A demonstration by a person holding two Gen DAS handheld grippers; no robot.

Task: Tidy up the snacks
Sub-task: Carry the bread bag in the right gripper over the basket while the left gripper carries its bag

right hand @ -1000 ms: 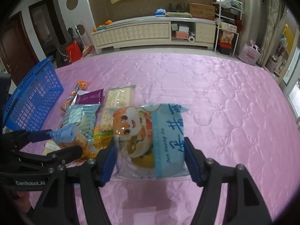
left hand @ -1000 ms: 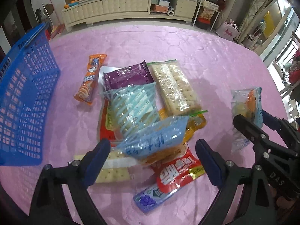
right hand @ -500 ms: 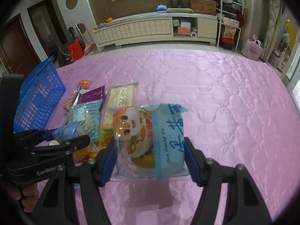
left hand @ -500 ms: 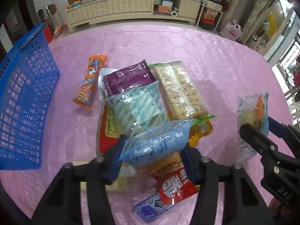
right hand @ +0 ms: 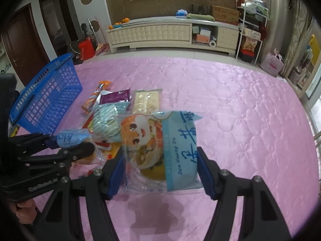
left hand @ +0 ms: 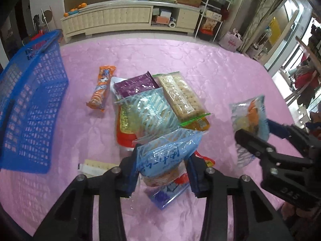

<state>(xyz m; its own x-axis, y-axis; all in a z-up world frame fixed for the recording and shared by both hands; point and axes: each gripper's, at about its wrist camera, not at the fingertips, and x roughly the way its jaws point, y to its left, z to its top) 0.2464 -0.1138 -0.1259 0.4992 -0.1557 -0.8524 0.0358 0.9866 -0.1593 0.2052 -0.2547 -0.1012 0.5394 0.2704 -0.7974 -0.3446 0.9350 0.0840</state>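
Note:
My left gripper (left hand: 163,172) is shut on a blue clear snack bag (left hand: 166,152) and holds it above the snack pile (left hand: 152,108) on the pink quilt. It also shows in the right wrist view (right hand: 70,140). My right gripper (right hand: 160,170) is shut on a cartoon-face snack bag (right hand: 158,146), held above the quilt right of the pile; it also shows in the left wrist view (left hand: 249,118). The pile holds a purple packet (left hand: 136,84), a cracker pack (left hand: 180,98), a striped blue bag (left hand: 148,110) and an orange bar (left hand: 101,87).
A blue plastic basket (left hand: 30,100) stands at the left of the quilt, also in the right wrist view (right hand: 48,92). A flat cracker pack (left hand: 96,165) and a grape packet (left hand: 164,194) lie below my left gripper. A cream cabinet (right hand: 170,33) stands beyond the bed.
My left gripper closed on the blue clear bag and lifted it off the pile. The right gripper kept holding its cartoon-face bag almost still.

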